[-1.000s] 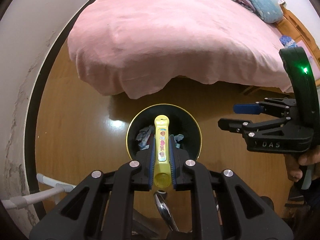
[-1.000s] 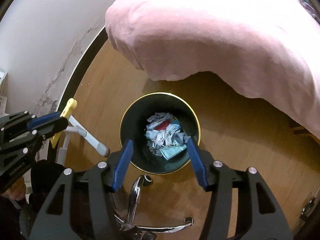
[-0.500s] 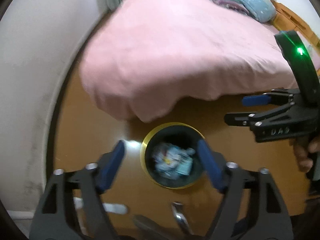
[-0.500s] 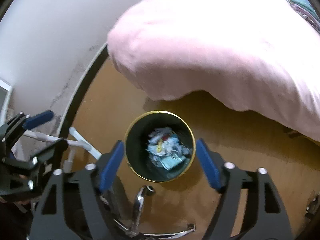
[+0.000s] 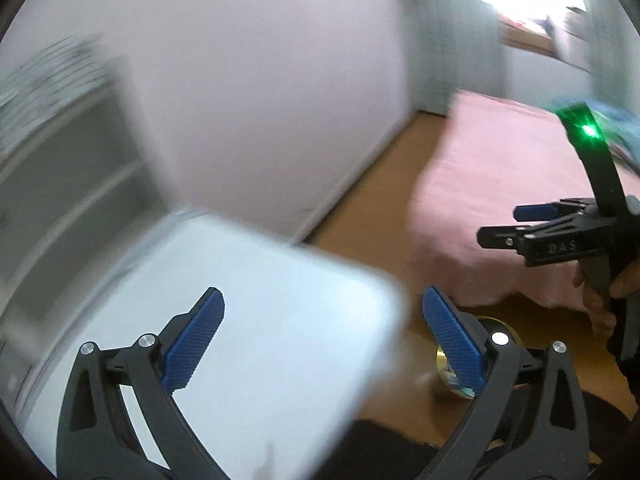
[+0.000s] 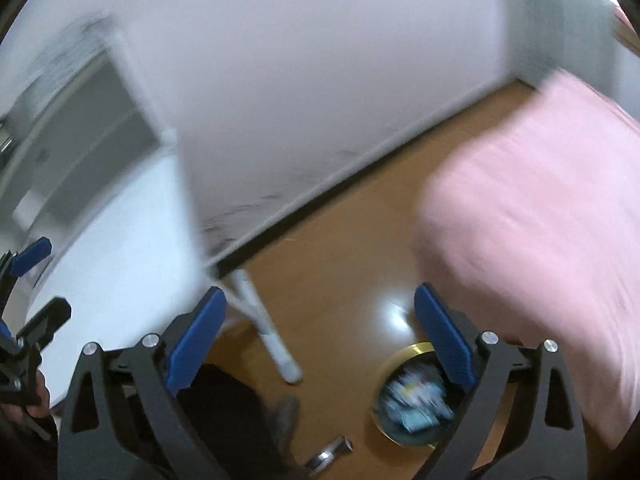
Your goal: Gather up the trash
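Trash bin (image 6: 414, 400), black with a gold rim, stood on the wooden floor (image 6: 340, 248) at the foot of the pink bed (image 6: 540, 200). Right wrist view showed its contents: crumpled paper and wrappers, blurred. Left wrist view gave only a sliver of the bin (image 5: 448, 360) behind one of the fingers.

We noted the left gripper (image 5: 322, 340) with fingers spread wide and opening, nothing between them, above a white bench (image 5: 260, 300). The right gripper (image 6: 318, 340) likewise: fingers far apart, opening, empty.

Only the left wrist view showed the right gripper from the side (image 5: 520, 226), a green light on it and the letters "DAS". Only the right wrist view showed a white leg (image 6: 260, 320) below the bench (image 6: 120, 248).
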Motion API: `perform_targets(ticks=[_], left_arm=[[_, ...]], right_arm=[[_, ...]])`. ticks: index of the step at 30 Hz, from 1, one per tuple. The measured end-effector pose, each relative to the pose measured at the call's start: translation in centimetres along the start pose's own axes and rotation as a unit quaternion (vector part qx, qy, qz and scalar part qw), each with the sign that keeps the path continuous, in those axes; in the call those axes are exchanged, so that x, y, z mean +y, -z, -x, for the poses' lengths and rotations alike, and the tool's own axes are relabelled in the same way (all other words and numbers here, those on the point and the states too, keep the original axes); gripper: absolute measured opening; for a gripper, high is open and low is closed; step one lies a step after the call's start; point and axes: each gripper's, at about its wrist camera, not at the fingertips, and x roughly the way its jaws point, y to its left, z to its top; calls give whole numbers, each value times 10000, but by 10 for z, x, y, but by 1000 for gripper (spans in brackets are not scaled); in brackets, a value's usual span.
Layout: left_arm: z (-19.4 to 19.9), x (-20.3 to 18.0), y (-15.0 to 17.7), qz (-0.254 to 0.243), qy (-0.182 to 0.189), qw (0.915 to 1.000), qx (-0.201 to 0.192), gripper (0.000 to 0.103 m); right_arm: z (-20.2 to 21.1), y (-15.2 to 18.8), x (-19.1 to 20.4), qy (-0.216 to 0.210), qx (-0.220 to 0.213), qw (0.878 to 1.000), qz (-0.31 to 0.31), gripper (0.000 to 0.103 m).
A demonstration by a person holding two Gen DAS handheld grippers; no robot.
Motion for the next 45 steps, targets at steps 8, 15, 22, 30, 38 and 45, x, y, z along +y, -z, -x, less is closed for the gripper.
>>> perform_targets(ticks=[8,15,22,30,38,45], left_arm=[[89,166,87,1711,-2069,9630,251,97],[139,245,167,2736,-2848,9164,646,97],[155,275,189,3181,-3034,8961,620,97],[161,271,197,3242,-3045,8937,586,97],[158,261,191,3191,-2954,8988,553,97],[154,250,186,3097,-2935,9026,573,97]], right_arm=[[-41,-20,193,-1338,105,9803,1450,93],[-59,-8,279,-1849,204,9622,1990,93],[-72,3,312,-1735,291,9618,2097,93],[-65,16,311,-1618,170,9603,2266,93],[-57,21,311,-1586,81,9582,2381,93],[-49,19,307,-1643,-22,9576,2365,94]])
